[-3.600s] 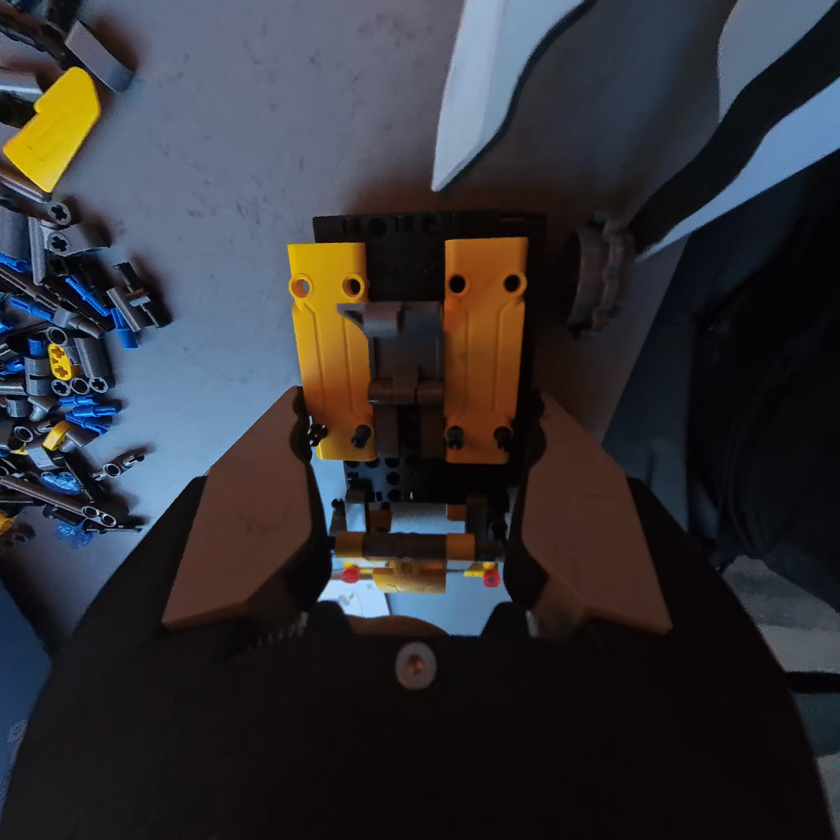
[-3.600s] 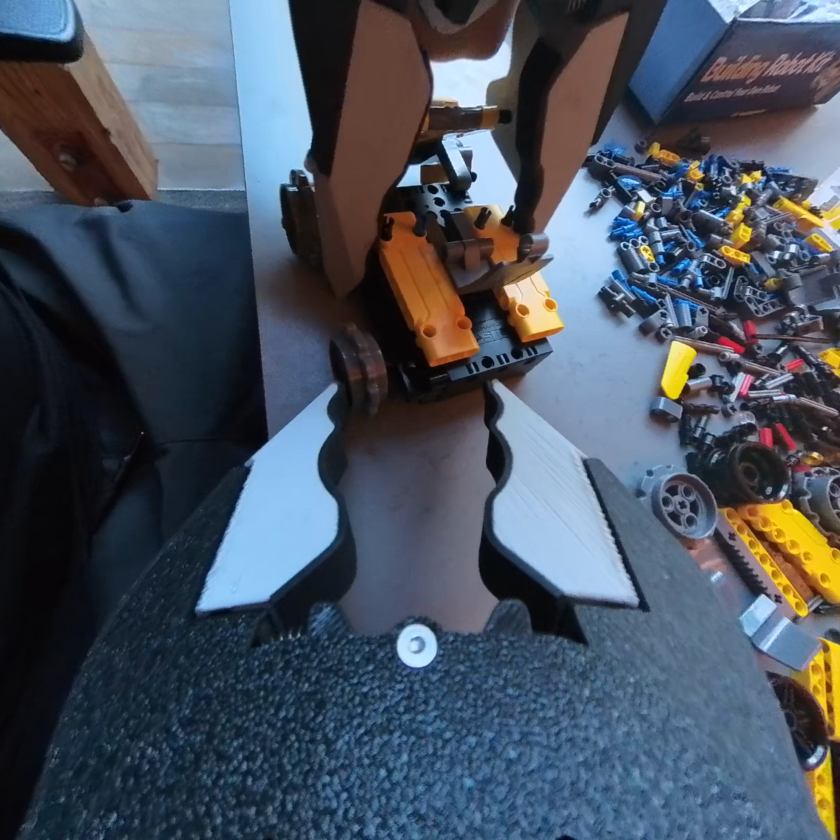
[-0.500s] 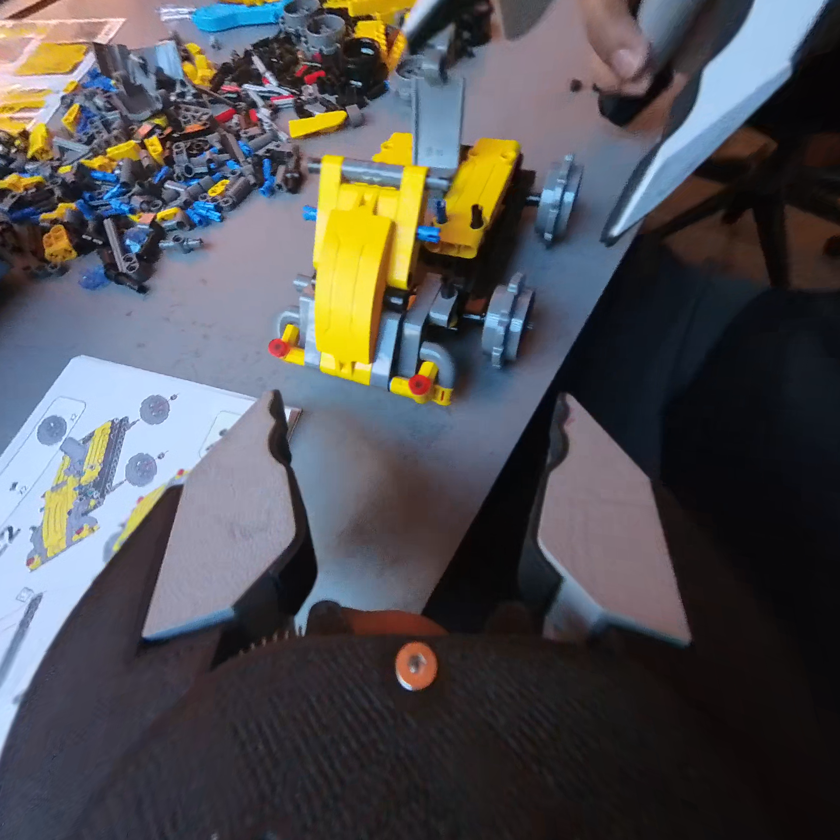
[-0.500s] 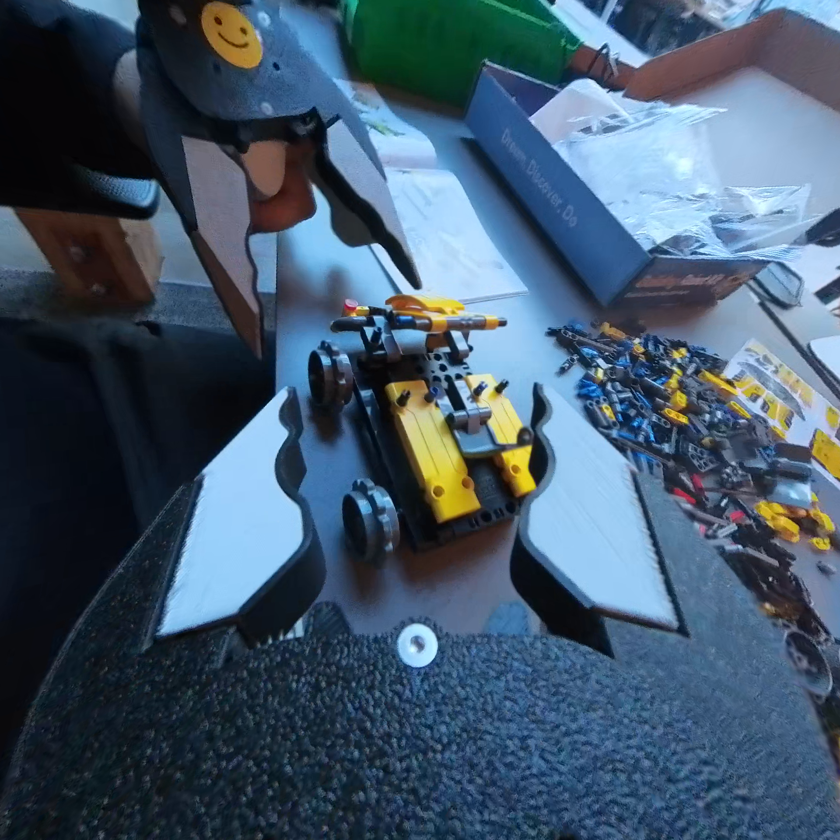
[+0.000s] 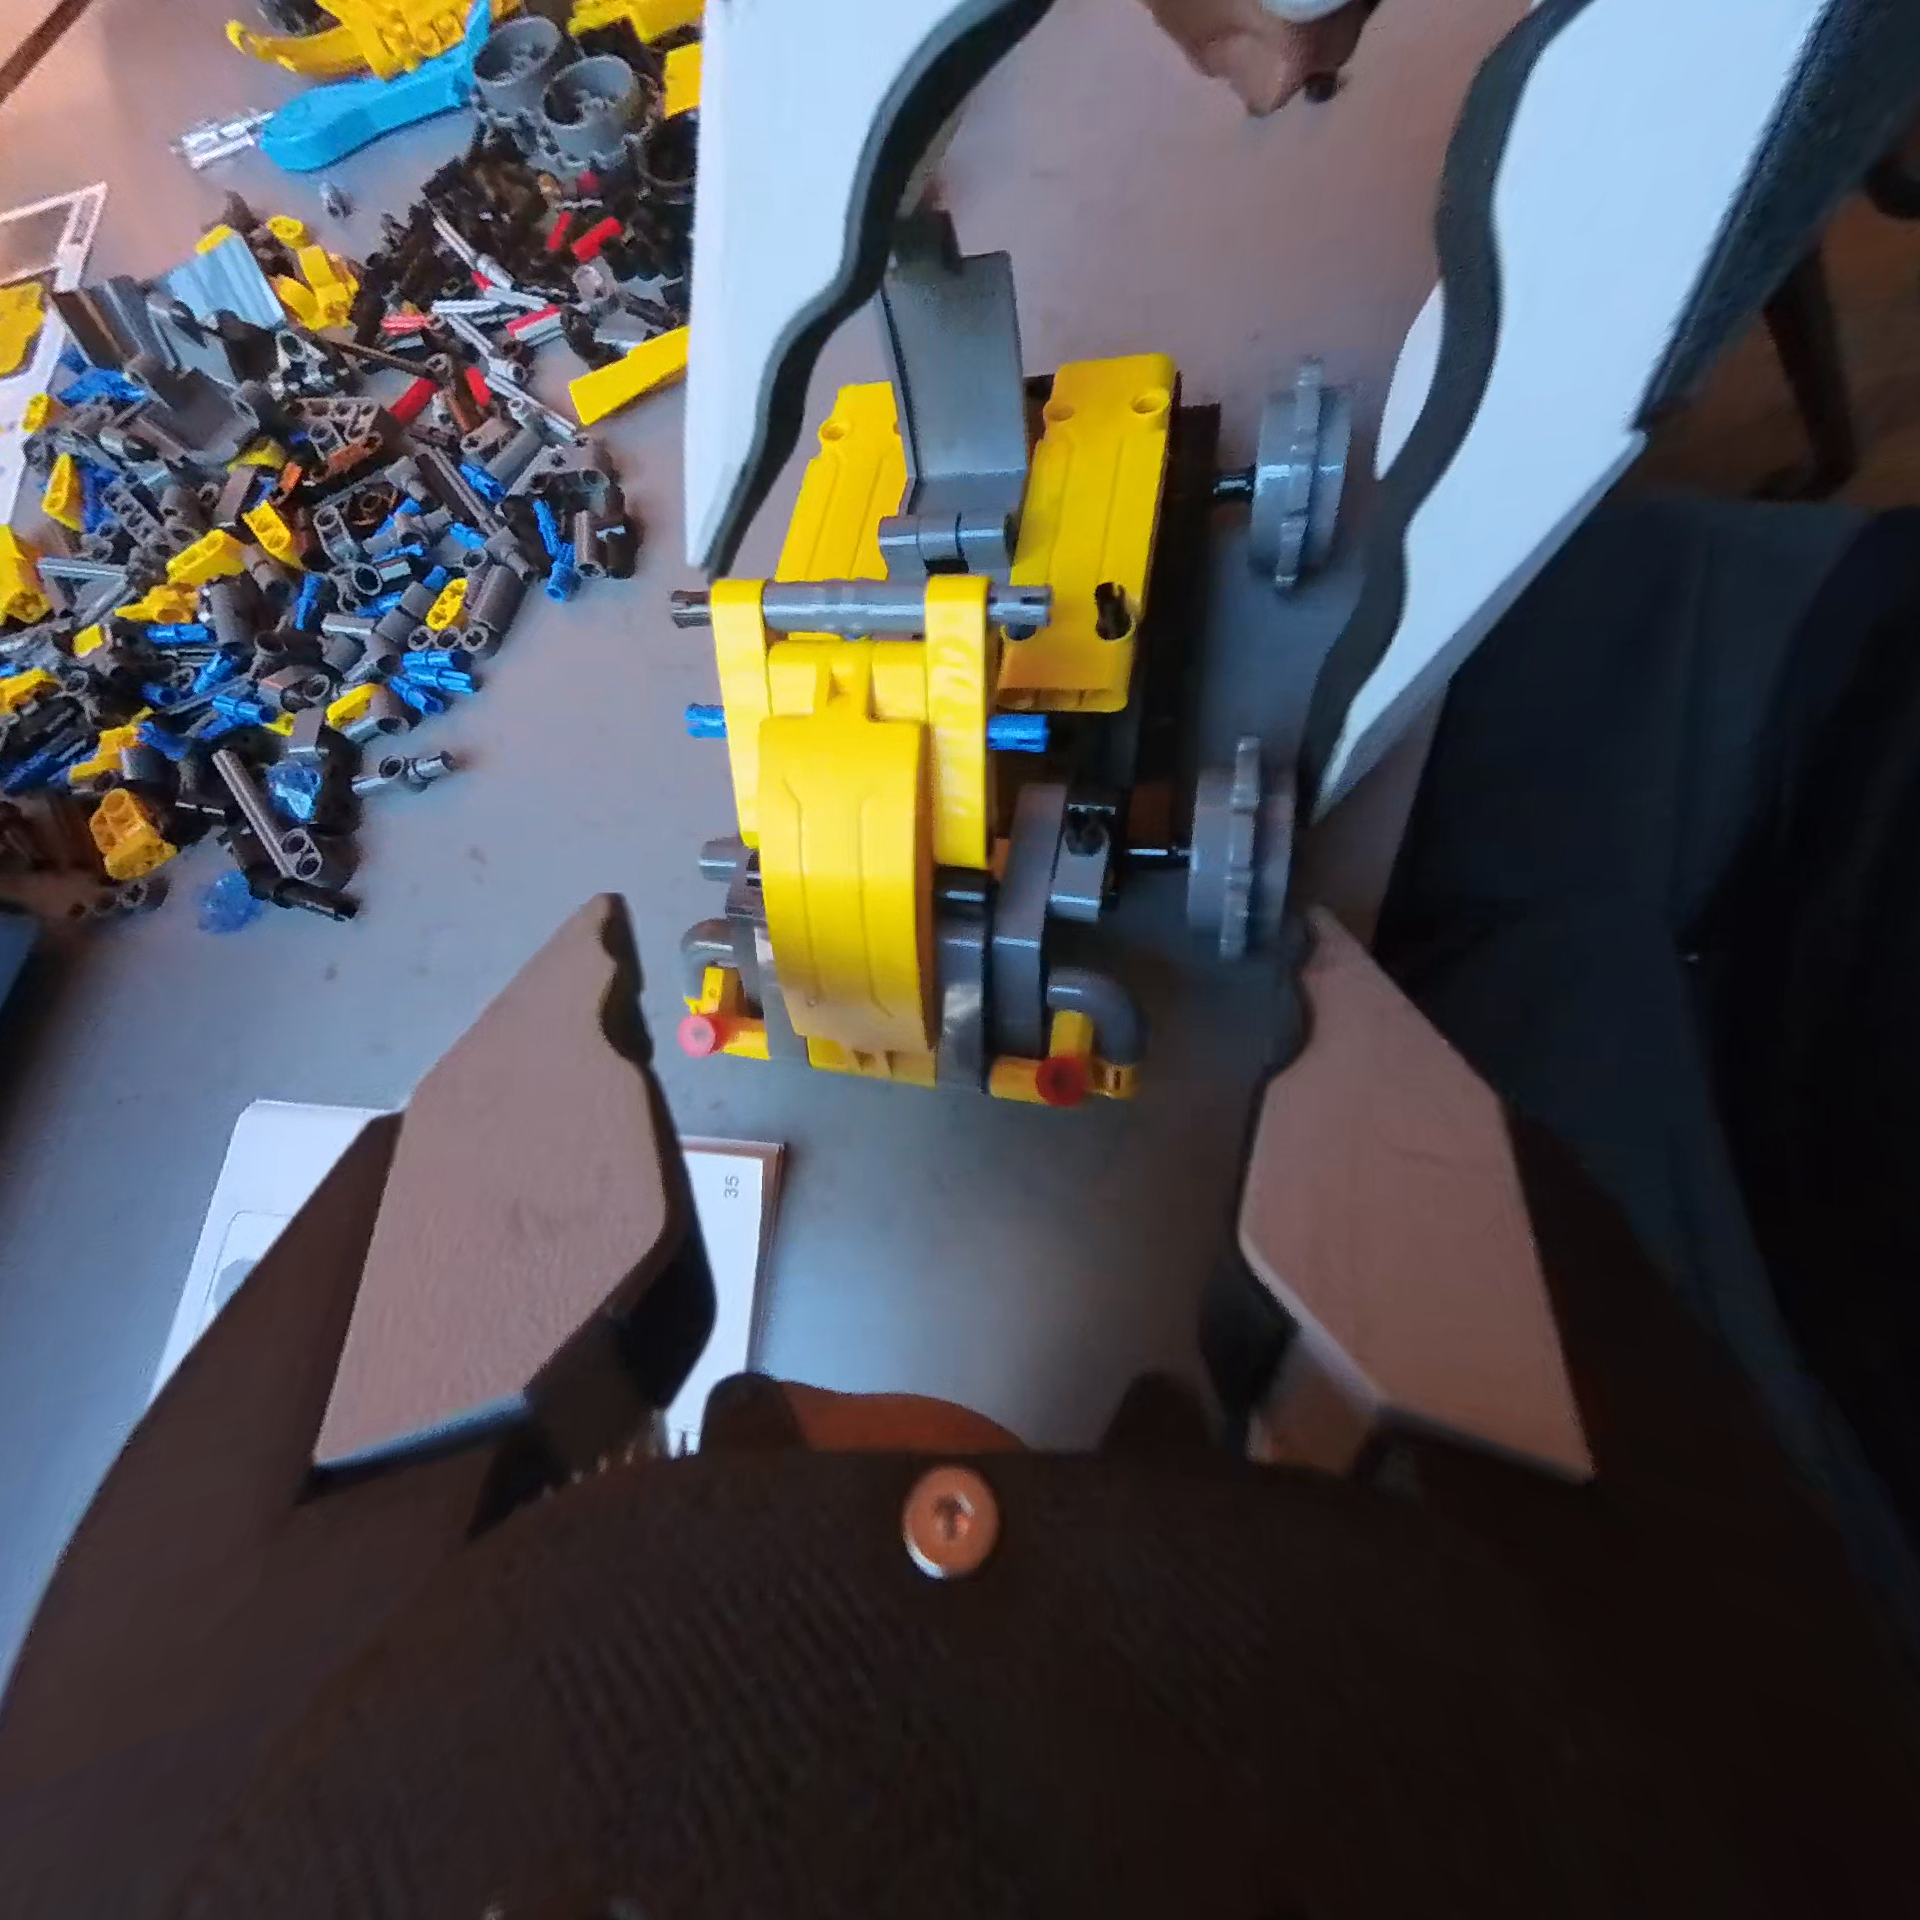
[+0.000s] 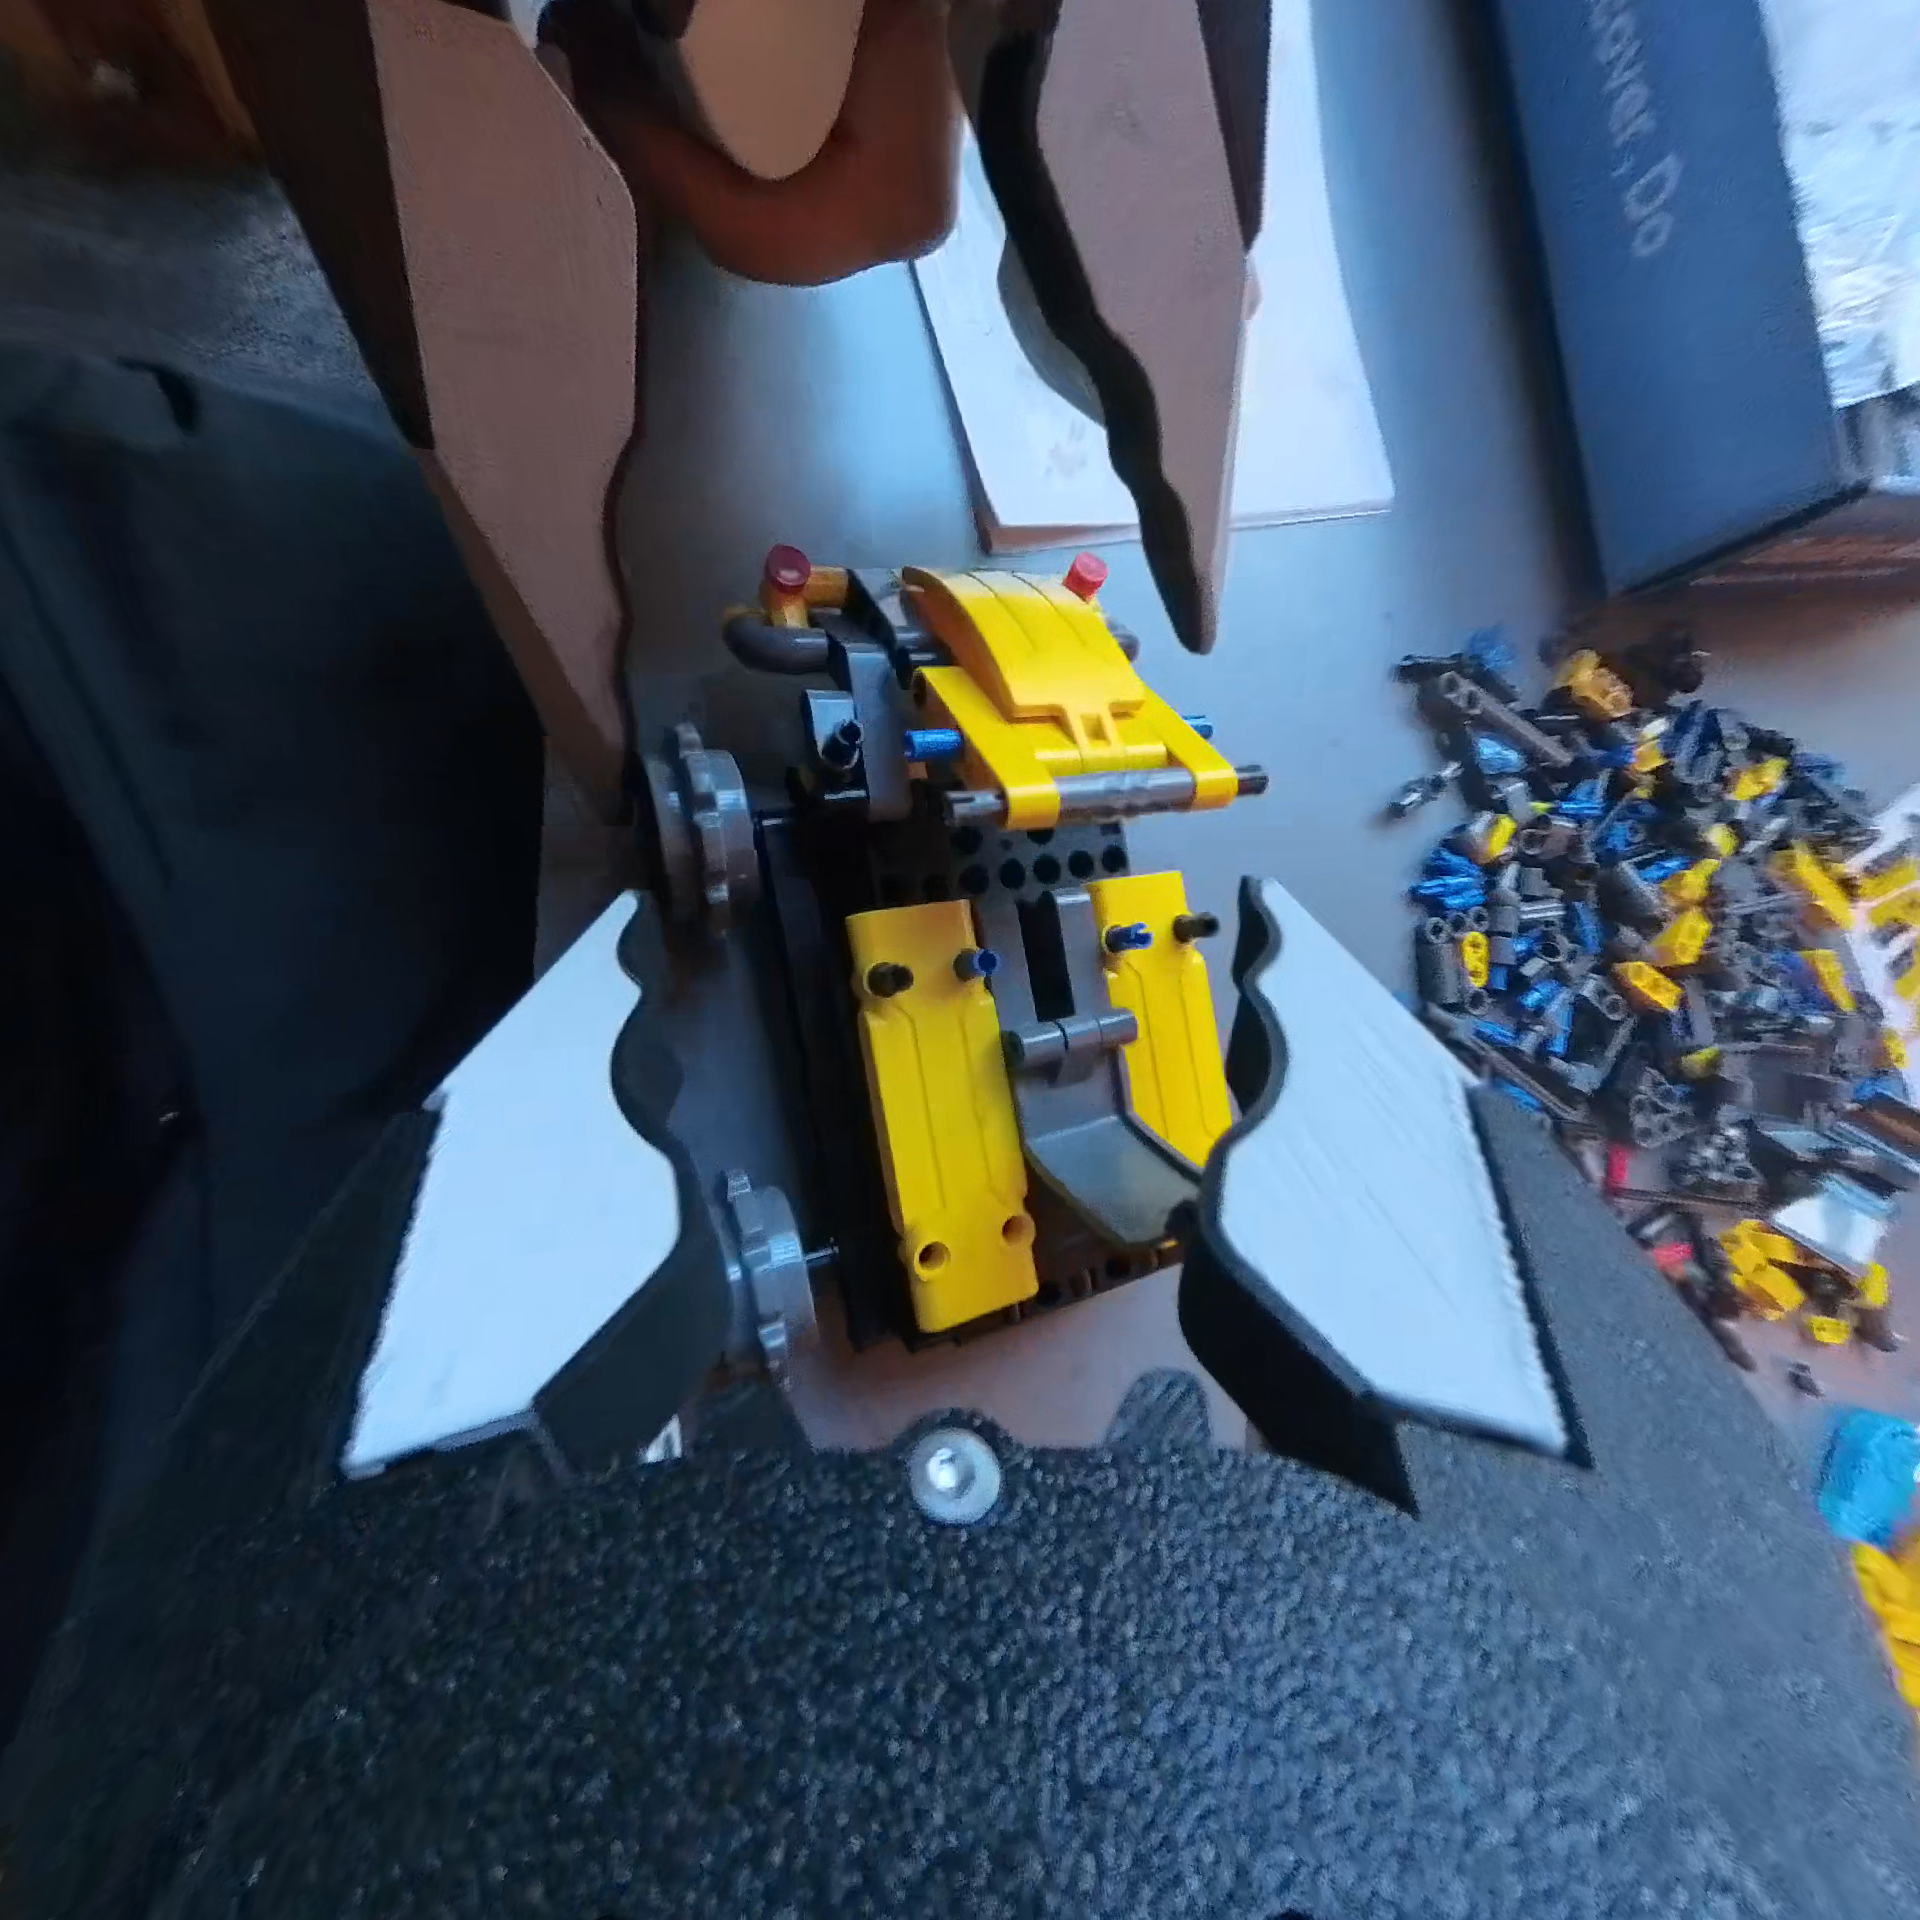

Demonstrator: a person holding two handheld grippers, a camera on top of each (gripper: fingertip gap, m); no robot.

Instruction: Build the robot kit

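A yellow and black brick vehicle (image 5: pixel 914 727) with grey wheel hubs (image 5: pixel 1236 842) stands on the grey table (image 5: pixel 468 1039), close to its edge. My left gripper (image 5: pixel 966 935), with brown pads, is open. Its fingertips flank the vehicle's front end with the red studs. My right gripper (image 6: pixel 940 904), with white pads, is open and straddles the vehicle's rear (image 6: pixel 956 1122), with the yellow panels and grey flap between its fingers. Its right finger (image 6: pixel 1351 1195) is close beside the flap; whether they touch is unclear. Each gripper shows at the top of the other's view.
A pile of small loose bricks (image 5: pixel 260 623) lies left of the vehicle and also shows in the right wrist view (image 6: pixel 1662 987). A white instruction booklet (image 5: pixel 727 1247) lies under my left finger. A dark blue box (image 6: pixel 1662 312) stands behind. Dark cloth (image 5: pixel 1662 935) lies past the table edge.
Since half a second ago both grippers have moved in from either end, and their open fingers now flank the vehicle. Earlier, the left gripper's fingers stood close around the vehicle.
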